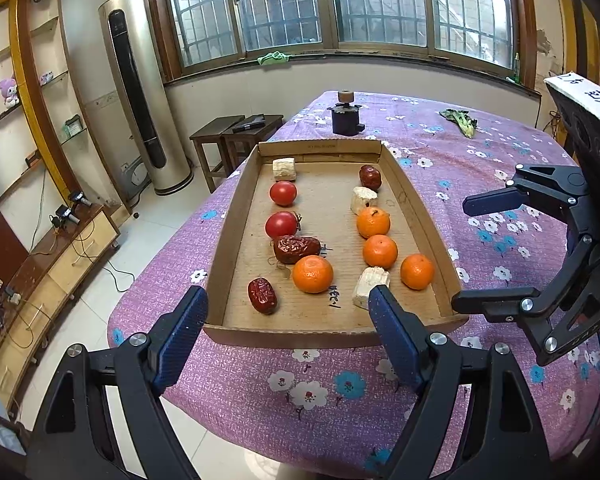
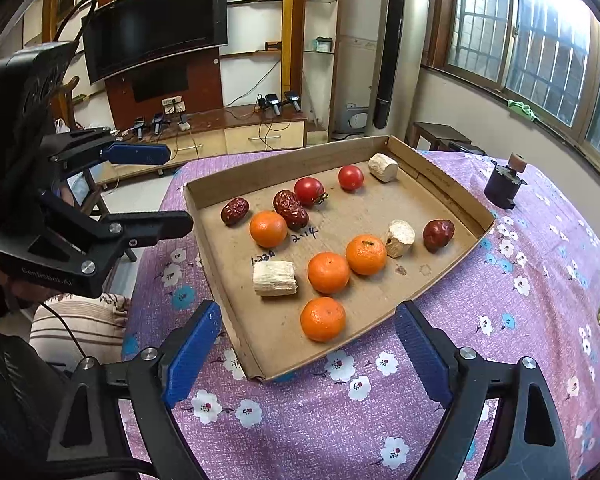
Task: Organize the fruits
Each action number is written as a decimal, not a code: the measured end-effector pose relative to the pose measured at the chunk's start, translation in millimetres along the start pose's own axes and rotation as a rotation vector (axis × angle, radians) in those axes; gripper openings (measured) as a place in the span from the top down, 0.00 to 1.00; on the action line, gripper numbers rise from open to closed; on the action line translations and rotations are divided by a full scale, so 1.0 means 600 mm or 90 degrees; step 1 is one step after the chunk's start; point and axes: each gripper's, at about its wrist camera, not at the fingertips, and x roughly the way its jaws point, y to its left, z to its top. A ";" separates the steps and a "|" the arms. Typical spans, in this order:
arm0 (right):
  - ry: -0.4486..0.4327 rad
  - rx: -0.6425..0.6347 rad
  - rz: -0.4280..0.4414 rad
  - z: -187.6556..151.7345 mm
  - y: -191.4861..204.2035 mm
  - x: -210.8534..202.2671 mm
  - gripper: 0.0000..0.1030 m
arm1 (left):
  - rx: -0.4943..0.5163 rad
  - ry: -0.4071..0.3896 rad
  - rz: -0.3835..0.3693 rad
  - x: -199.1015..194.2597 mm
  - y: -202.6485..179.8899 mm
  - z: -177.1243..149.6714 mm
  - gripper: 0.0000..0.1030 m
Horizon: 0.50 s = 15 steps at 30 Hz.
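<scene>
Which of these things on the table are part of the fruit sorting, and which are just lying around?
Job: cardboard tray, oranges, tomatoes, red dates, pale cut chunks.

Lying about: leafy greens, dark little device, green cloth on windowsill.

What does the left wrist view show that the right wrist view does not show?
Only the left wrist view shows the right hand-held gripper, open, beside the cardboard tray, and a paper label on its body.

Only the right wrist view shows the left hand-held gripper, open, and a television on the wall.

Both show the tray on the floral tablecloth, holding four oranges, two tomatoes, three red dates and three pale cut chunks, plus a dark holder and a tower air conditioner.
</scene>
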 end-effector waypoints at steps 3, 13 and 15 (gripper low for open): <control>0.001 -0.005 0.002 0.000 0.002 -0.001 0.13 | 0.000 0.000 0.000 0.000 0.000 0.000 0.20; 0.006 -0.009 0.001 -0.002 0.001 0.001 0.13 | 0.003 -0.005 0.012 -0.002 0.002 -0.004 0.20; 0.006 -0.010 0.002 -0.002 0.002 0.001 0.13 | 0.005 -0.007 0.018 -0.001 0.001 -0.004 0.20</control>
